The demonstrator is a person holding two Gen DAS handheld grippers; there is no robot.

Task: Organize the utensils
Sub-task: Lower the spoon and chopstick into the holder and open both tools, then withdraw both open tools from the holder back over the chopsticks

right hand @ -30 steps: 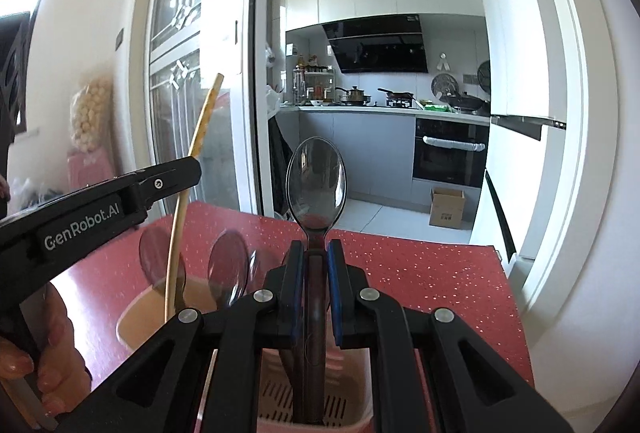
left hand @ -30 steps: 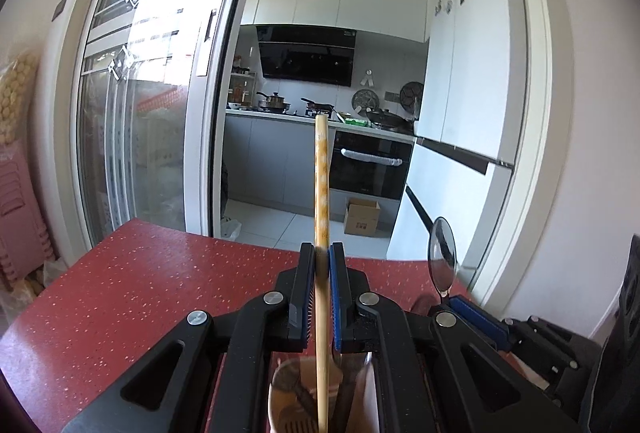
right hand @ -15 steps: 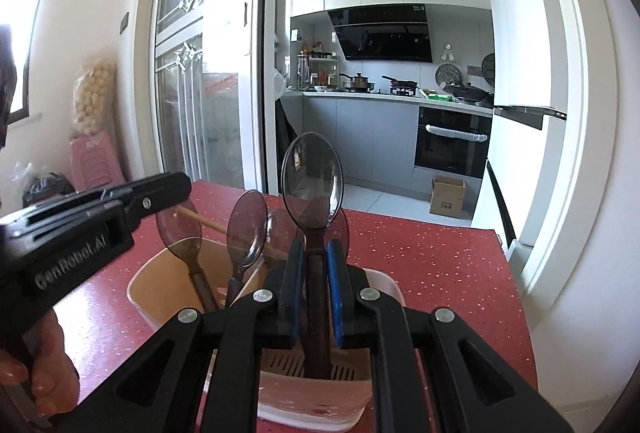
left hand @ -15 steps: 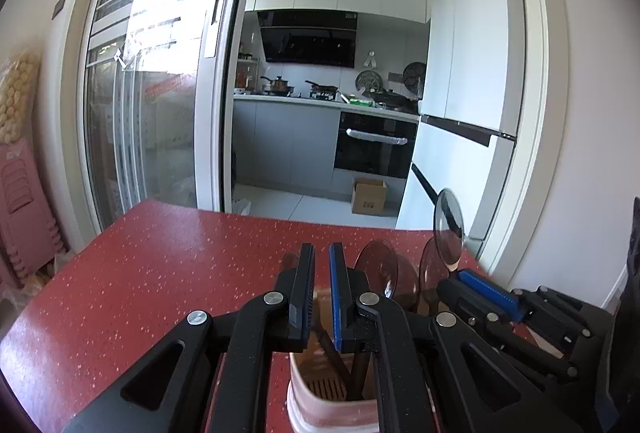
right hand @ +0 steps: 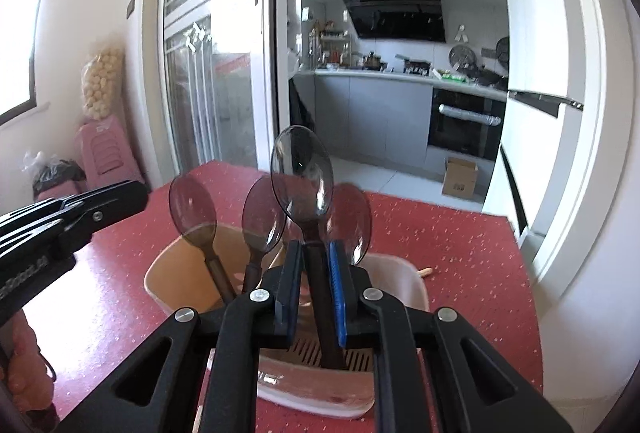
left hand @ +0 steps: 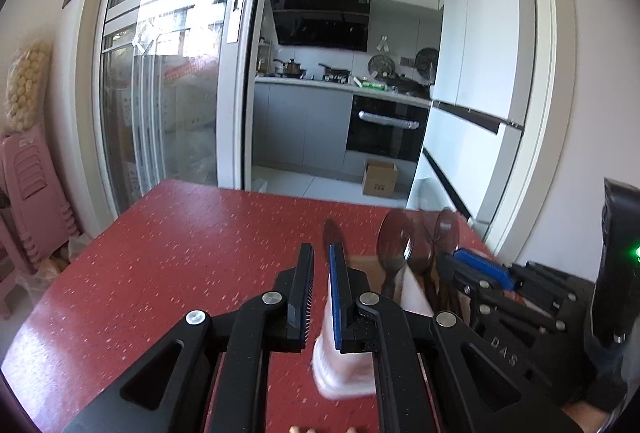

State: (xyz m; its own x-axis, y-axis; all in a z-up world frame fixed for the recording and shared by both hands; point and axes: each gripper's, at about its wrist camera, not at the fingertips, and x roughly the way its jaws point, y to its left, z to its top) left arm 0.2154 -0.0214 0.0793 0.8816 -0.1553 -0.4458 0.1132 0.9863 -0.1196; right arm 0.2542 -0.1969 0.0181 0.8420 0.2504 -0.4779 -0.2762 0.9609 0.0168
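A pink utensil holder (right hand: 392, 273) stands on the red table (right hand: 460, 245); it also shows in the left wrist view (left hand: 340, 369). Several dark translucent spoons (right hand: 192, 205) stand upright in it. My right gripper (right hand: 314, 253) is shut on one dark spoon (right hand: 302, 169), whose handle reaches down into the holder. My left gripper (left hand: 321, 257) is open and empty, just left of the holder. A wooden chopstick tip (right hand: 425, 271) sticks out past the holder's far rim.
The red table (left hand: 180, 253) stretches left and ahead to its far edge. Beyond it is a sliding glass door (left hand: 172, 73) and a kitchen. Pink stools (right hand: 106, 149) stand by the wall at the left.
My left gripper let go of the chopstick, which dropped into the holder, then moved left and away. My right gripper lowered the spoon further into the holder.
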